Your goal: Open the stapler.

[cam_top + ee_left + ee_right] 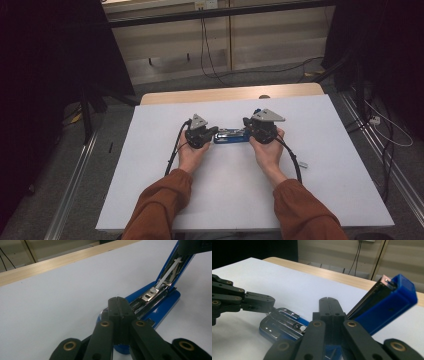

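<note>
Hands low on table, both tongs closed: left tongs (119,300) & right tongs (329,301) flank opened blue stapler (231,135).

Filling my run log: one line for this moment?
stapler: lid swung open | left gripper: shut, on base | right gripper: shut, beside lid

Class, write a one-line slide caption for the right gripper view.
Shut right claw over an open blue stapler, with the left claw at its metal tray on the white table.
</note>
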The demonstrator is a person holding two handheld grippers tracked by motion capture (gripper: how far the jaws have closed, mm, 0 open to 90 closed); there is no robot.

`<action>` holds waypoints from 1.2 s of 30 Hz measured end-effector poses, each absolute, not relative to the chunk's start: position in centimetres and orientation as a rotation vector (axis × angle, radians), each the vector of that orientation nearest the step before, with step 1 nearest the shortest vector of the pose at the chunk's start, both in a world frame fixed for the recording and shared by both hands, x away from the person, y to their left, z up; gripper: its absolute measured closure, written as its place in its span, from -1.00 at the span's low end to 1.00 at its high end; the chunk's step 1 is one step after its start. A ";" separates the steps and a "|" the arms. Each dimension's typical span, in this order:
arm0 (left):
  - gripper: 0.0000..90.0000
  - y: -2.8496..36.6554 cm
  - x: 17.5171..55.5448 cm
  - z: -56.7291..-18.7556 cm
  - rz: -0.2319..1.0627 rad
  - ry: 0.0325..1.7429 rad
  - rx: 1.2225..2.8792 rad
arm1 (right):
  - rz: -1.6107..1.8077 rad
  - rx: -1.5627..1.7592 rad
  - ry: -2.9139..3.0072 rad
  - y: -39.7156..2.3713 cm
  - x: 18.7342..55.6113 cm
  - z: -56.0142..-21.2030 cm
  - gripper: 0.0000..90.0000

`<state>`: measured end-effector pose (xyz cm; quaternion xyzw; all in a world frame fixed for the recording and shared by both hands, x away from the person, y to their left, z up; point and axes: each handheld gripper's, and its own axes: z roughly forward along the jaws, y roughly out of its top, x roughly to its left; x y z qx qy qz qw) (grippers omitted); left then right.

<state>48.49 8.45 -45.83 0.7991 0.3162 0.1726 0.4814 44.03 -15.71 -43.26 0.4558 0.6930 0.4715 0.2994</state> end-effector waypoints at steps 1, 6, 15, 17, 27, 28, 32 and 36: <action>1.00 8.4 48.5 -45.8 0.421 0.770 1.949 | 1.246 1.214 1.838 -15.9 44.0 -43.3 1.00; 1.00 8.5 48.5 -45.8 0.419 0.768 1.948 | 1.236 1.259 1.815 -17.0 44.1 -43.6 1.00; 1.00 8.5 48.5 -45.9 0.414 0.770 1.943 | 1.223 1.267 1.803 -17.8 44.1 -43.6 1.00; 1.00 8.5 48.5 -45.9 0.414 0.770 1.943 | 1.219 1.273 1.797 -18.2 44.1 -43.7 1.00; 1.00 8.5 48.5 -45.9 0.410 0.771 1.942 | 1.196 1.306 1.794 -19.1 44.1 -44.1 1.00; 1.00 8.5 48.5 -45.9 0.410 0.770 1.943 | 1.197 1.306 1.796 -19.1 44.1 -44.1 1.00; 1.00 8.5 48.6 -45.9 0.409 0.770 1.942 | 1.183 1.306 1.806 -19.1 44.1 -44.2 1.00; 1.00 8.5 48.5 -45.9 0.410 0.772 1.942 | 1.162 1.312 1.811 -19.4 44.1 -44.4 1.00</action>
